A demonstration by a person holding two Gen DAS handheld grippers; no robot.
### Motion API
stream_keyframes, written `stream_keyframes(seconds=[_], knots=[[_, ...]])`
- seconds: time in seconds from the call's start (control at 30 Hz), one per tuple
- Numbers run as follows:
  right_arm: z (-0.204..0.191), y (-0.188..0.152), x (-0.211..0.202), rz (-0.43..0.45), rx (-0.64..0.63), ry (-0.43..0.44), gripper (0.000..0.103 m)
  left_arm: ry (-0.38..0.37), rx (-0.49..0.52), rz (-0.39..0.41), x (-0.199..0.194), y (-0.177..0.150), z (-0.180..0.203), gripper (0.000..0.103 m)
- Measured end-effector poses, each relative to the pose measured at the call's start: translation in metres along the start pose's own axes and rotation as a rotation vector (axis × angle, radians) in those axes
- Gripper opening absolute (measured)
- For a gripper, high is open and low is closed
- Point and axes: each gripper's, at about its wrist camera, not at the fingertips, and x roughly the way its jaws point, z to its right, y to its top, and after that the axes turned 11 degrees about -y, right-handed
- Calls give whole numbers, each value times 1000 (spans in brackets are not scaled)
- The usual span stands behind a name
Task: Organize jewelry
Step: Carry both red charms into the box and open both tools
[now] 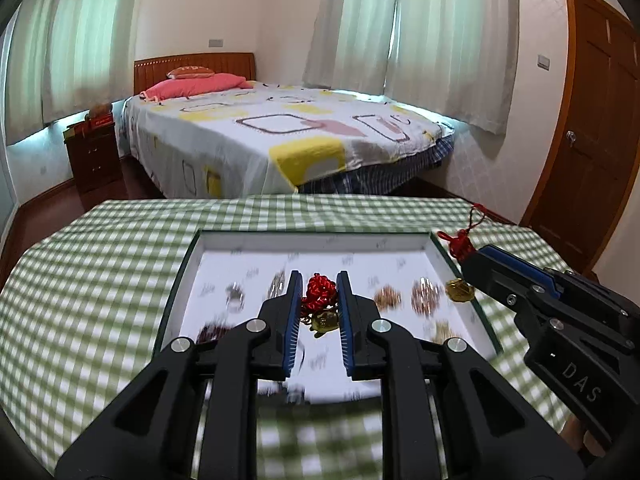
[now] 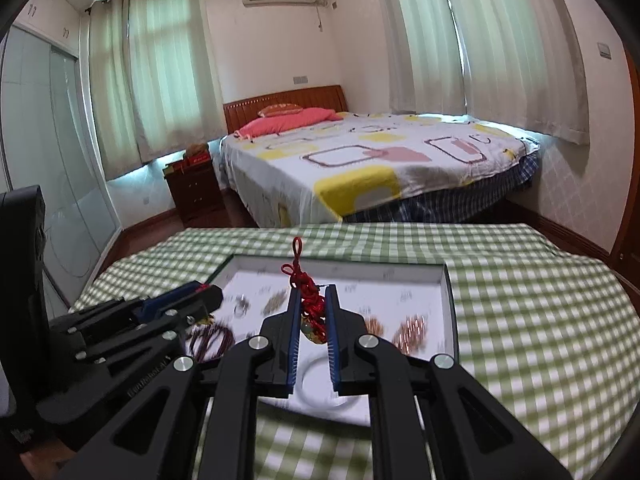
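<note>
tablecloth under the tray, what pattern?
Green and white check. The tablecloth shows best in the right wrist view, spreading wide beside the white tray.

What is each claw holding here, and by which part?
Each grips a red knotted charm by its knot: left claw holds one charm, right claw another; their gold pendants hang below.

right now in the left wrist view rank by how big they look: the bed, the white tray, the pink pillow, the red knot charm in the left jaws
1. bed
2. white tray, unsure against the bed because it sits much nearer the camera
3. pink pillow
4. red knot charm
</note>
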Motion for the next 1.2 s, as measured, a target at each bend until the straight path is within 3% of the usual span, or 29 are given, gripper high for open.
stream_keyframes(seconds=[0.27, 0.57, 0.87, 1.2], knots=[[12, 17, 61, -22, 6, -32, 12, 27, -9, -30, 67, 25, -12, 17], [25, 12, 120, -134, 21, -75, 12, 62, -22, -169, 135, 18, -26, 17], [32, 8, 158, -297, 39, -80, 12, 82, -35, -289, 165, 18, -31, 18], [36, 4, 173, -368, 34, -101, 13, 88, -55, -364, 186, 17, -33, 21]])
